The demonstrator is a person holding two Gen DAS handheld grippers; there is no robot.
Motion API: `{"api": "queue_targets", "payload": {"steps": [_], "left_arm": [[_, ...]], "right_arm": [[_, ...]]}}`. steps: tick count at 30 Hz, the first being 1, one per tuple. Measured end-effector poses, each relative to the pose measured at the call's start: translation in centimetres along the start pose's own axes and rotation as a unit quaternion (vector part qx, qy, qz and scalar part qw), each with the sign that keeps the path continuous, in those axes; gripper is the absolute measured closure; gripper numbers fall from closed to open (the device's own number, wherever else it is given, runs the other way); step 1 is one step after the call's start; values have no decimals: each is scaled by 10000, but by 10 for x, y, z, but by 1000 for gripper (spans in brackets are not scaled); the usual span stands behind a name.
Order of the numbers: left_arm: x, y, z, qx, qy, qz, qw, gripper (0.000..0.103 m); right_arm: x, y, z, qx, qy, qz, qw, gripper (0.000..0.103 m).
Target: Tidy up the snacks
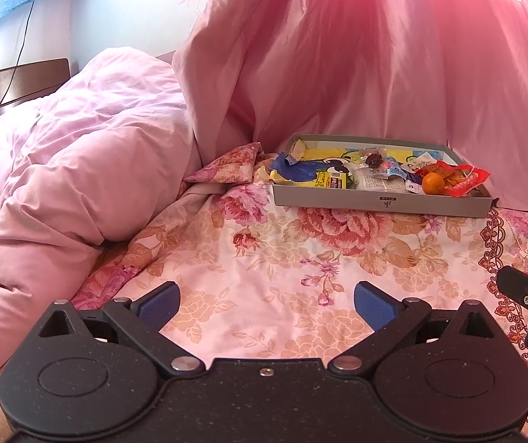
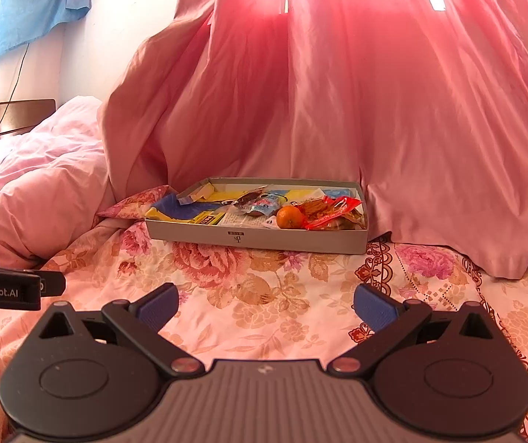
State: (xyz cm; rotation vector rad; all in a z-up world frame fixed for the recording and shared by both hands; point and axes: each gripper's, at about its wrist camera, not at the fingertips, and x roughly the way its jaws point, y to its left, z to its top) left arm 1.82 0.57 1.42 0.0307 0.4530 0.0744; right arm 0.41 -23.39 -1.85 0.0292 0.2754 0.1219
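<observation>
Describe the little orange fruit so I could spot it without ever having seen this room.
On the flowered bedspread, before the pink curtain, lies a shallow grey box of snacks. Near its right end sits the orange fruit, beside a red crinkly packet. It alone is round and unwrapped.

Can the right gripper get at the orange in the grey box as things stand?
Probably yes. The right gripper is open and empty, with only bare floral bedspread between it and the box. The orange sits uncovered near the low front wall, though a red packet crowds one side.
</observation>
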Motion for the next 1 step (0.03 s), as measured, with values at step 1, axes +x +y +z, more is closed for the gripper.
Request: {"api": "queue_targets", "payload": {"steps": [1], "left_arm": [[0,0,0,5,11,3,10000,3]], "right_arm": [[0,0,0,-4,-1,-1,10000,0]]}}
